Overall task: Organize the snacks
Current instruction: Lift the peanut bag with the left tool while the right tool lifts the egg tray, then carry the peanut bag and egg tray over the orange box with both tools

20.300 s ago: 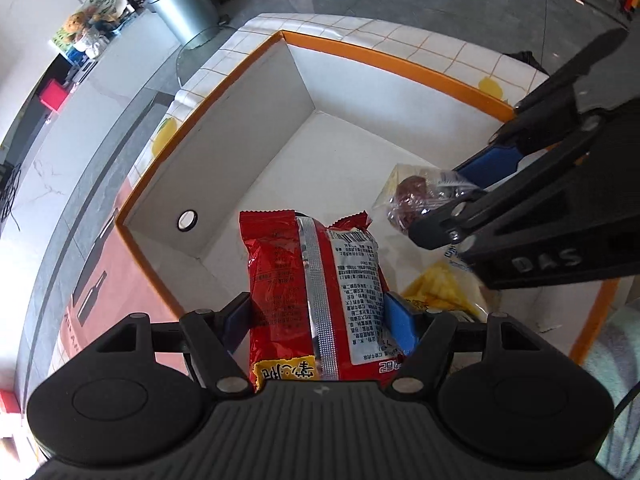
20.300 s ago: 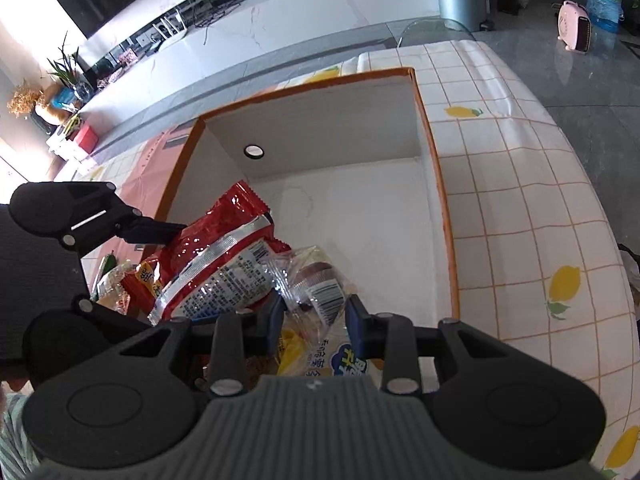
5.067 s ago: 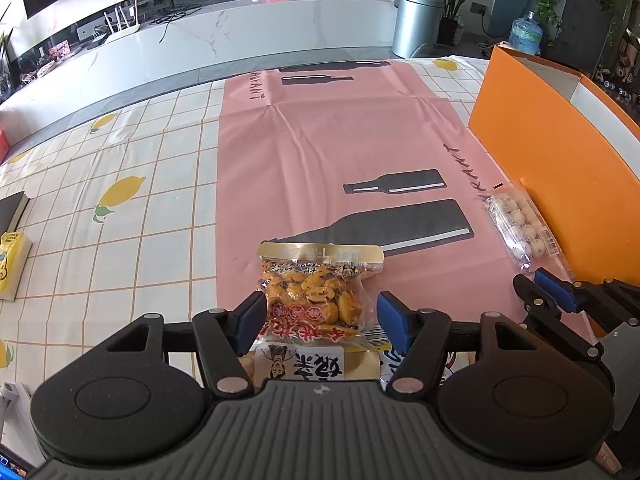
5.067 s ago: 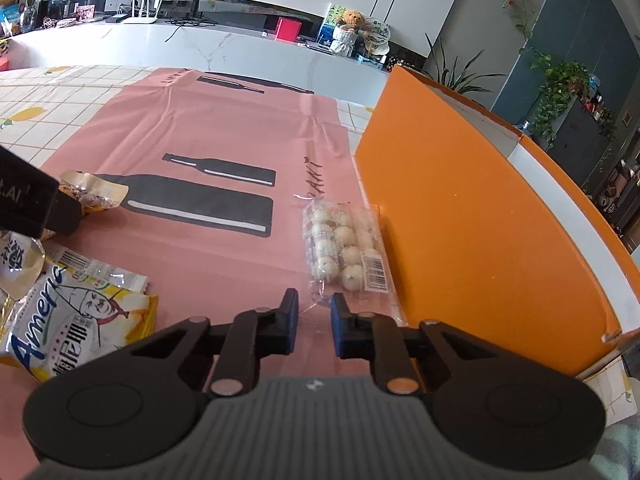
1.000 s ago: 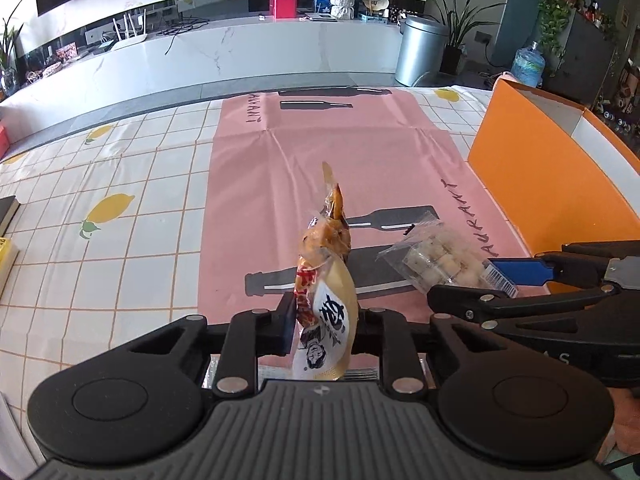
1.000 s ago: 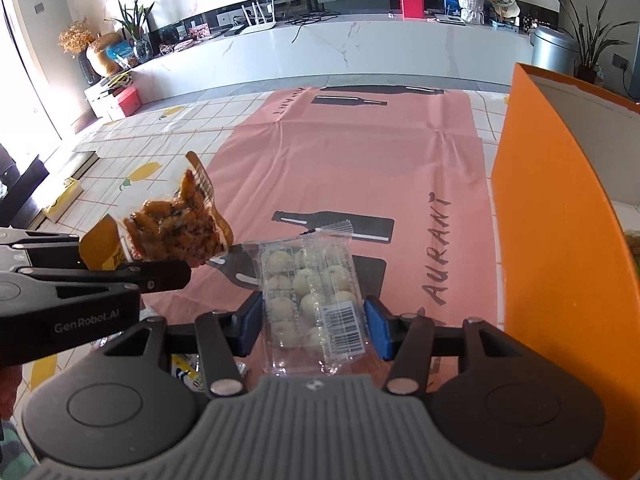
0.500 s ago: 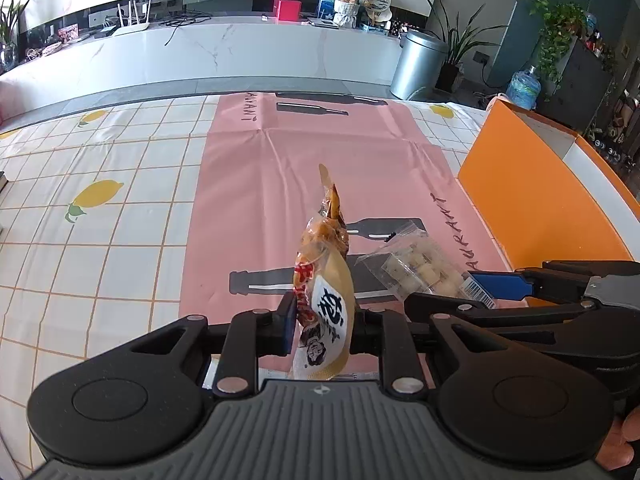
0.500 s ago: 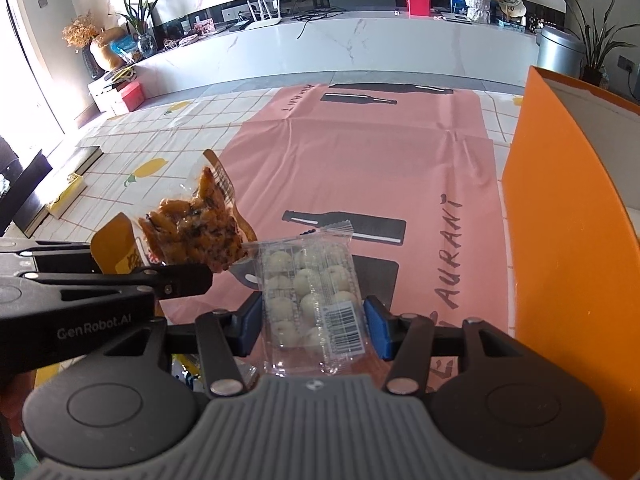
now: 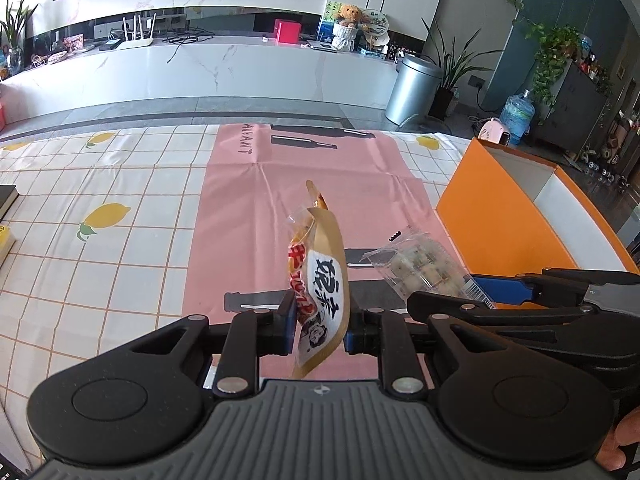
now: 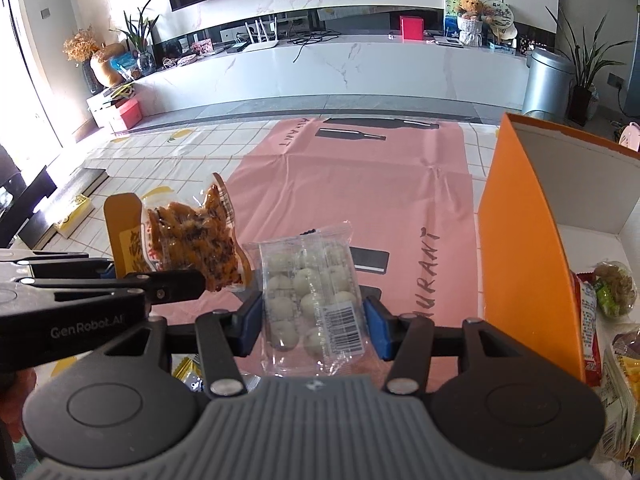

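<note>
My left gripper (image 9: 320, 330) is shut on a tan snack pouch (image 9: 320, 280) with orange-brown pieces, held upright above the pink mat; it also shows in the right wrist view (image 10: 188, 244). My right gripper (image 10: 314, 320) is shut on a clear pack of white balls (image 10: 312, 296), seen from the left wrist view (image 9: 420, 270) beside the pouch. The orange box (image 9: 500, 220) stands to the right, its white inside (image 10: 592, 208) holding several snacks (image 10: 612, 288).
The pink mat (image 9: 320, 184) lies on a lemon-print tablecloth (image 9: 100, 216). A yellow packet (image 10: 188, 372) lies under the right gripper. Books (image 10: 76, 200) sit at the table's left edge. A white counter (image 9: 200, 76) and a steel bin (image 9: 416, 88) stand beyond.
Both grippers have risen and tilted up with their packs. The orange box's inside and the snacks in it have come into the right wrist view.
</note>
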The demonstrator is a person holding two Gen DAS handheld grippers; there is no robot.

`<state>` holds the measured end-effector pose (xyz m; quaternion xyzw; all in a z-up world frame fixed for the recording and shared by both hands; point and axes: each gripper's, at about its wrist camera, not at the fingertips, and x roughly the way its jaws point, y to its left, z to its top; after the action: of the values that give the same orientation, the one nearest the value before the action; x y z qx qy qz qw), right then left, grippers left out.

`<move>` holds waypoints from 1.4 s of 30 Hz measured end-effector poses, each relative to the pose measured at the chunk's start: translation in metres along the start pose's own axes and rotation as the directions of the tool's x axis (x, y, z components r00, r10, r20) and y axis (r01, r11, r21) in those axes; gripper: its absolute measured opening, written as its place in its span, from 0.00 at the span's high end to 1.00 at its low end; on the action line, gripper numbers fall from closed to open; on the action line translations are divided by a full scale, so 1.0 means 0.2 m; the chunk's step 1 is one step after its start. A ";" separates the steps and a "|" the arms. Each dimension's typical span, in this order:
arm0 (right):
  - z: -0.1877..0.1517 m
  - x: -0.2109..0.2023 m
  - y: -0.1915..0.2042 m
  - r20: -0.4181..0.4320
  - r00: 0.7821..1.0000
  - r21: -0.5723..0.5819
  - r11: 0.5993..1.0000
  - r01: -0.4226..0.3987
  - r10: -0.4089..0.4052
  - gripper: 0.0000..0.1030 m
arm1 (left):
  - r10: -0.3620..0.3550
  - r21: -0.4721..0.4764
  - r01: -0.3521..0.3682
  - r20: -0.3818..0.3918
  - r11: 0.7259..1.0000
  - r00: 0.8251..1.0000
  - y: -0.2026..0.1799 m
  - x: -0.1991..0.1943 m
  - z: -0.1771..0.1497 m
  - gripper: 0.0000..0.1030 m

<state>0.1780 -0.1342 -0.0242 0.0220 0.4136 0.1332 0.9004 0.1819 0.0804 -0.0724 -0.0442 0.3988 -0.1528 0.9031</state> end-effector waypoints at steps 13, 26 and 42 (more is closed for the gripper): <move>0.10 -0.42 -0.13 0.121 0.993 0.035 0.999 -0.007 0.003 0.50 | -0.060 0.064 0.053 0.107 0.997 0.992 -0.26 -0.26 0.16 0.77; 0.16 -0.76 -0.51 0.093 0.988 0.042 0.992 0.120 -0.123 0.50 | -0.172 0.191 0.156 0.070 0.969 0.983 -0.73 -0.19 0.28 0.77; 0.11 -0.57 -1.13 -0.173 0.961 0.021 0.975 0.223 -0.216 0.50 | -0.183 0.364 0.225 -0.147 0.904 0.972 -1.24 0.25 0.34 0.77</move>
<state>0.1741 -0.3799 0.0404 -0.0174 0.4914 0.0258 0.8704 0.2049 -0.1733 -0.0116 0.0978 0.4039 -0.3226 0.8504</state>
